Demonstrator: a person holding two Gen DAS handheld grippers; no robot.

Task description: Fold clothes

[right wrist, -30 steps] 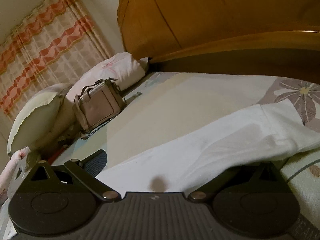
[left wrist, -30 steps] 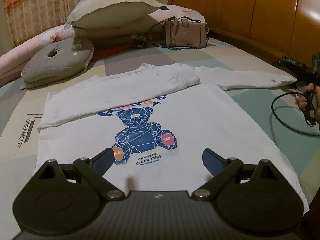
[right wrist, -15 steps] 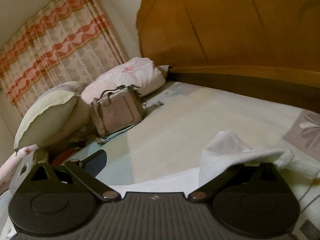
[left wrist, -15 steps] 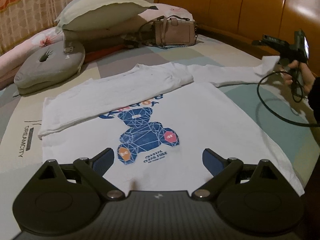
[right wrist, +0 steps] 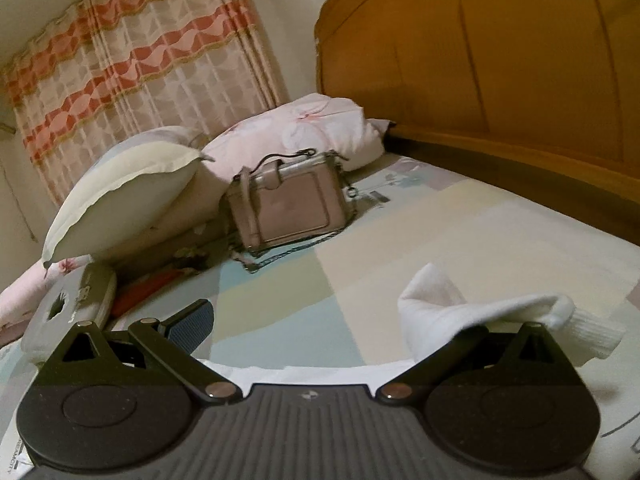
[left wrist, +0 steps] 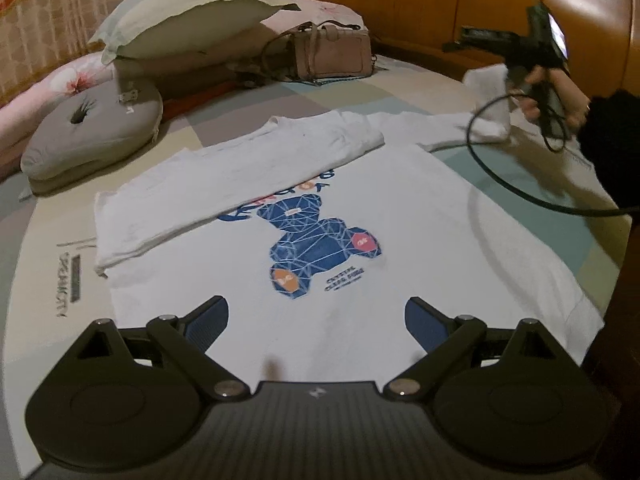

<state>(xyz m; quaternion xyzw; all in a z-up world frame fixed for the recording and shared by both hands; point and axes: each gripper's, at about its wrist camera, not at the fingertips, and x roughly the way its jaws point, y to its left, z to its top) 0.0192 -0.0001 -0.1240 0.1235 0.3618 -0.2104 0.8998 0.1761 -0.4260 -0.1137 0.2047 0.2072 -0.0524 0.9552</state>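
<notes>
White shirt [left wrist: 400, 216] is lying flat on bed [left wrist: 48, 248], hem edge nearing L gripper [left wrist: 316, 316], jaws spread w/ nothing between. R gripper [right wrist: 320, 320] is lifting sleeve cuff [right wrist: 460, 312], prob. draped over one finger, jaws looking apart. Handbag [right wrist: 288, 204] is sitting well beyond.

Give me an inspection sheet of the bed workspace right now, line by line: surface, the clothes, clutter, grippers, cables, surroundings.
Surface: patchwork bedsheet, mostly flat.
Job's things: white shirt lying print up, one sleeve already folded across the chest; the other sleeve's cuff lifted off the bed.
Clutter: pink handbag, grey cushion, pillows at the far end.
Grippers: left gripper with jaws open, above the shirt hem; right gripper has the cuff draped over one finger, grip unclear.
Cables: black cable looping over the shirt's edge from the right gripper.
Surroundings: wooden headboard, striped curtain.
</notes>
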